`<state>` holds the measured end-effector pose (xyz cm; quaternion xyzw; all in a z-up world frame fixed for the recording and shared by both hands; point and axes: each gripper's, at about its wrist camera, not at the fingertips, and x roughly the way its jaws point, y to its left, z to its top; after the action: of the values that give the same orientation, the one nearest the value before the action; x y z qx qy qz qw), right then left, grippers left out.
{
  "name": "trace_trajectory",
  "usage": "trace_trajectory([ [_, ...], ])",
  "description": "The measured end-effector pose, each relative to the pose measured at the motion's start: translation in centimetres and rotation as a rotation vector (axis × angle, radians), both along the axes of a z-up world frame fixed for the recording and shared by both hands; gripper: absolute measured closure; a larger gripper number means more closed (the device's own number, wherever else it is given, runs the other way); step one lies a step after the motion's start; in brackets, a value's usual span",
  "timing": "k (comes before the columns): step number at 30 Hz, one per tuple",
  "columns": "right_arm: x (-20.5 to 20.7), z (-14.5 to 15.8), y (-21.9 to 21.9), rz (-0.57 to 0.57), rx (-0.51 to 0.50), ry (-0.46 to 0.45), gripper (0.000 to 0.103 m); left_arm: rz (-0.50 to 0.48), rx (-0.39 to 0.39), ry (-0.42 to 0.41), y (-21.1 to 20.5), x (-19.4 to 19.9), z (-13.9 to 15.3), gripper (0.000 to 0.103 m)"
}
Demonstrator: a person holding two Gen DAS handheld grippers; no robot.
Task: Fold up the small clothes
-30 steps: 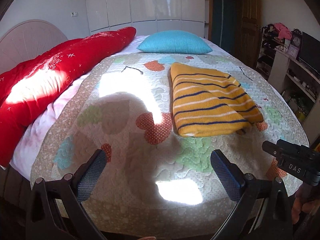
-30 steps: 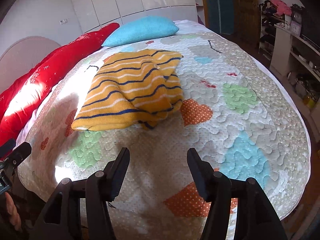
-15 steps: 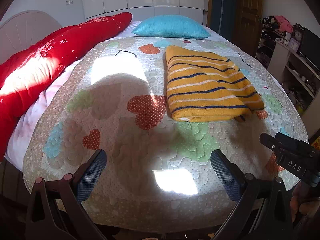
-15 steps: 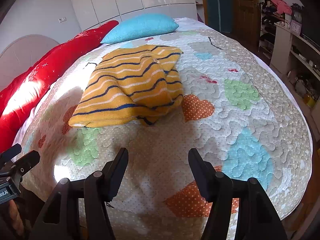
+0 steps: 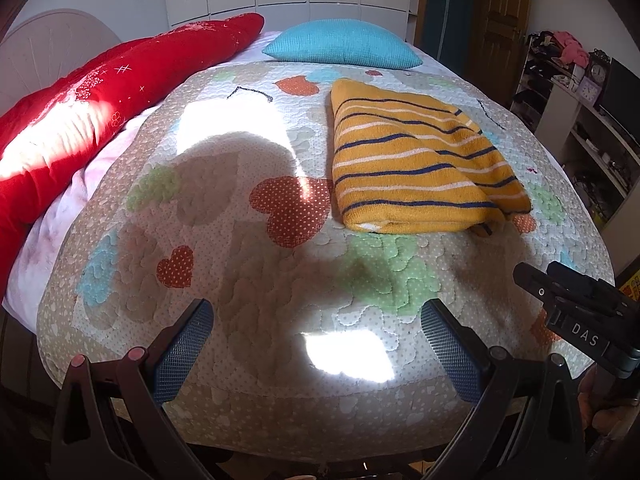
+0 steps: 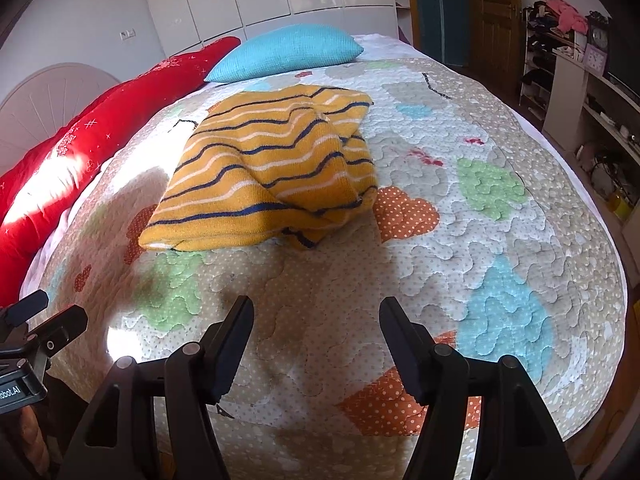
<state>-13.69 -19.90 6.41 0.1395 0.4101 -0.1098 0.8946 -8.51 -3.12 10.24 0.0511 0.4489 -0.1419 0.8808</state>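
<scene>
A folded yellow sweater with navy and white stripes (image 5: 416, 164) lies on the patterned quilt (image 5: 248, 280) of a bed; it also shows in the right wrist view (image 6: 272, 168). A sleeve end sticks out under its near right corner. My left gripper (image 5: 316, 320) is open and empty, above the near edge of the bed, well short of the sweater. My right gripper (image 6: 316, 316) is open and empty, also near the bed's front edge, short of the sweater. The right gripper's body shows at the right of the left wrist view (image 5: 580, 316).
A red duvet (image 5: 92, 100) lies along the left side of the bed. A turquoise pillow (image 5: 344, 44) sits at the far end. Shelves with clutter (image 5: 580, 100) and a wooden door (image 5: 504, 20) stand to the right.
Both grippers have drawn back slightly from the sweater toward the bed's near edge and stayed open. The sweater has not moved.
</scene>
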Motion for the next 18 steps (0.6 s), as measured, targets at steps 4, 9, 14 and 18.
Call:
trace_trajectory([
  [4,-0.02,-0.15,0.06,-0.004,-0.001,0.005,0.032,-0.004,-0.001,0.009,-0.09,0.07,-0.15,0.000],
  [9,-0.05,-0.34,-0.27,-0.008,-0.005,0.010,0.032,-0.006,-0.004,0.028,-0.17,0.10,-0.56,0.000],
  [14,-0.17,-0.53,-0.29,-0.014,-0.007,0.014,0.031,-0.005,-0.004,0.035,0.00,0.17,-0.72,0.000],
  [18,-0.12,-0.56,-0.20,-0.011,-0.009,0.016,0.030,-0.004,-0.005,0.038,0.05,0.17,-0.78,0.000],
])
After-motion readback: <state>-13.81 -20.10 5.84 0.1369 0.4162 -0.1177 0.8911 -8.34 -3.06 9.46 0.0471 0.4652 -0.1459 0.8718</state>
